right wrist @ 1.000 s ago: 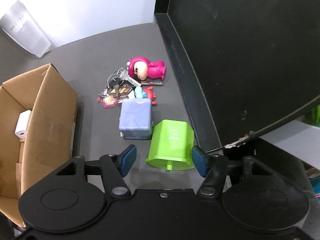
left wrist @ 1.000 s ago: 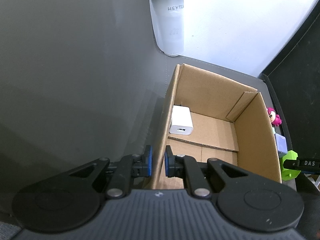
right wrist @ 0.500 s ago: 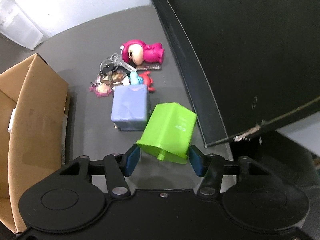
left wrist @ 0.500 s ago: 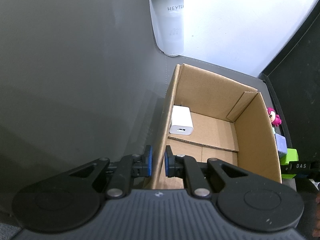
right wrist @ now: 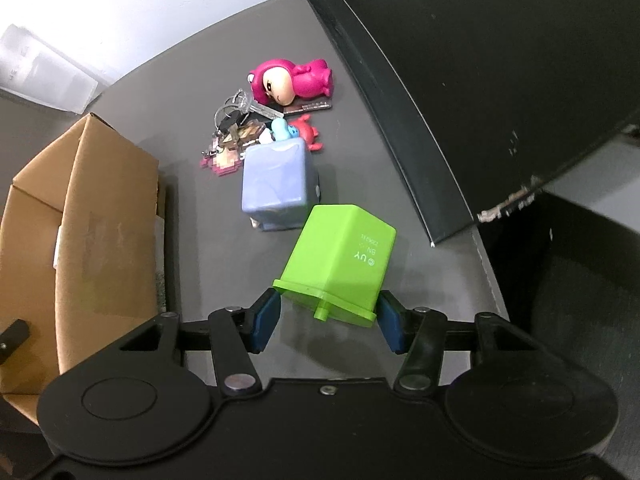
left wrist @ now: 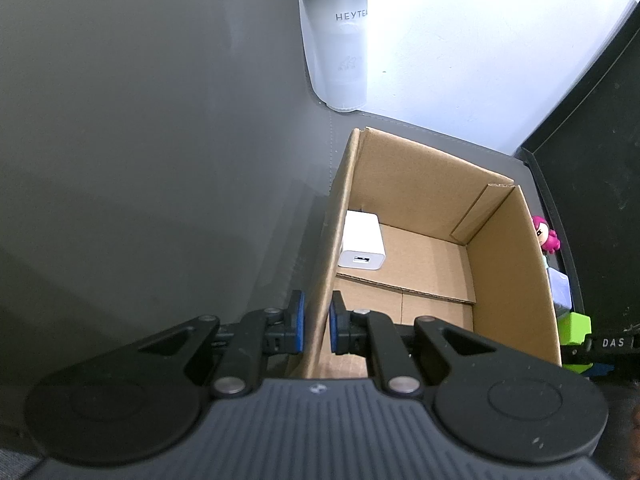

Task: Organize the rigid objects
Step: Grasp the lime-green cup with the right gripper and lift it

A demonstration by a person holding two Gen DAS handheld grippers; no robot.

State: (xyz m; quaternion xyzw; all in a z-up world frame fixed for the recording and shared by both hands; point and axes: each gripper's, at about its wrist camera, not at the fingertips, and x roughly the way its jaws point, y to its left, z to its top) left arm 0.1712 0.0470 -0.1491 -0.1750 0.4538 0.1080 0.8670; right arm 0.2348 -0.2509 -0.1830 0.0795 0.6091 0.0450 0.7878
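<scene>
My right gripper (right wrist: 326, 322) has just been closing its jaws on the green plastic block (right wrist: 340, 262); the pads now clasp its flanged base, so the pick is underway. Since a second ago it has tipped, long axis toward one o'clock. My left gripper (left wrist: 316, 328) pinches the cardboard box (left wrist: 516, 280) wall at nine o'clock.

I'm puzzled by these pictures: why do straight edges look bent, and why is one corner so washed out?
Both views come through fisheye lenses. In the left wrist view the wall is overexposed, glaring white beside the frosted cup, while the table stays dim. In the right wrist view the black panel's edge bows, the green box casts a soft shadow, and the picture's corners go dark.
</scene>
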